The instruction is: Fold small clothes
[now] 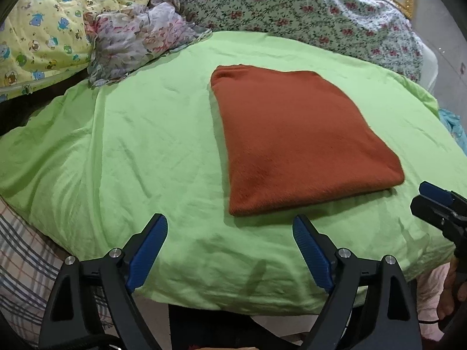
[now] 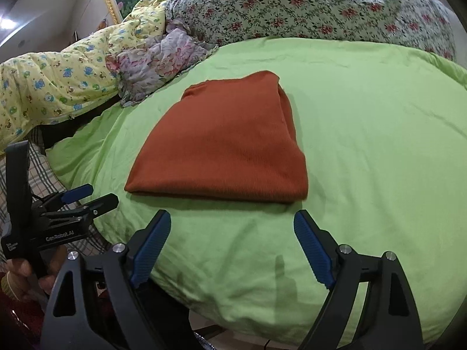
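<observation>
Rust-orange knit, one item: we log a folded sweater (image 1: pixel 300 140) lying flat on the green sheet (image 1: pixel 131 151), which covers the bed.

Position, left wrist view: the sweater sits at about one o'clock from our left gripper (image 1: pixel 230 227), near it but not touching. Its near edge shows stacked layers.

Position, right wrist view: the sweater (image 2: pixel 224 143) lies at about eleven o'clock from our right gripper (image 2: pixel 232 224), its near folded edge just ahead of the blue pads.

Left gripper: jaws spread wide, nothing between them, over the bare green sheet at the near edge of the bed. It also appears in the right wrist view at nine o'clock (image 2: pixel 96 195), apart from the sweater.

Right gripper: jaws spread wide, nothing between them, over the green sheet (image 2: pixel 364 145). Its tip shows in the left wrist view at three o'clock (image 1: pixel 432 198), just beside the sweater's near right corner; we cannot tell whether it touches.

Other stock on the bed:
- yellow quilt (image 1: pixel 43 38) with cartoon animals, at ten o'clock
- crumpled floral cloth (image 1: pixel 137 38), touching the quilt
- floral cover (image 1: pixel 306 8) with red flowers, at twelve o'clock behind the sweater
- checked cloth (image 1: pixel 23 256), at eight o'clock below the sheet's edge
</observation>
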The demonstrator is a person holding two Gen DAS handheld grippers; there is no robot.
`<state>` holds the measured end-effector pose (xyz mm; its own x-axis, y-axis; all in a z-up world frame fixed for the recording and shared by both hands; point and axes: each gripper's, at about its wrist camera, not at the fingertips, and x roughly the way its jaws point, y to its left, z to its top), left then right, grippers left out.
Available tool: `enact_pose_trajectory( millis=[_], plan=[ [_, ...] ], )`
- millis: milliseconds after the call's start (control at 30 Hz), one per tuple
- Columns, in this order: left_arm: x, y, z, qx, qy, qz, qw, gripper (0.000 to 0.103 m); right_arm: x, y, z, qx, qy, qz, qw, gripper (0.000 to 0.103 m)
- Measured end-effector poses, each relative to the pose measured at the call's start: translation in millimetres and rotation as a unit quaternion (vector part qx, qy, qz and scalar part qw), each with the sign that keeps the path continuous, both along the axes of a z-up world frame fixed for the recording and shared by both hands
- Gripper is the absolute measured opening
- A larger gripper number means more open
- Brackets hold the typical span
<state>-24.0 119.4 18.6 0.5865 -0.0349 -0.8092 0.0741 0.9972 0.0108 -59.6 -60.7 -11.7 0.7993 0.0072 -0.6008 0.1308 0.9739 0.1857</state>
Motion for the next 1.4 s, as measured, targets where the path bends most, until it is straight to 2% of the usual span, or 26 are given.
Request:
enact_pose_trajectory(
  millis=[167,400,1400],
  plan=[
    [12.3,-10.4,2.9,0.017,0.004,-0.004,0.9998,0.092,24.8,-0.4,4.4,-0.006,0.035,0.012,0.999,0.089],
    [23.5,-19.2,1.5,0.024,0.016,-0.018,0.9994,0.094,46.6,-6.6,11.7,0.005,0.049,0.009,0.999,0.089],
    [37.6,-19.7,-7.6,0.042,0.055,-0.005,0.9976,0.095,70.2,-4.0,2.0,0.014,0.088,0.019,0.996,0.089]
  ],
)
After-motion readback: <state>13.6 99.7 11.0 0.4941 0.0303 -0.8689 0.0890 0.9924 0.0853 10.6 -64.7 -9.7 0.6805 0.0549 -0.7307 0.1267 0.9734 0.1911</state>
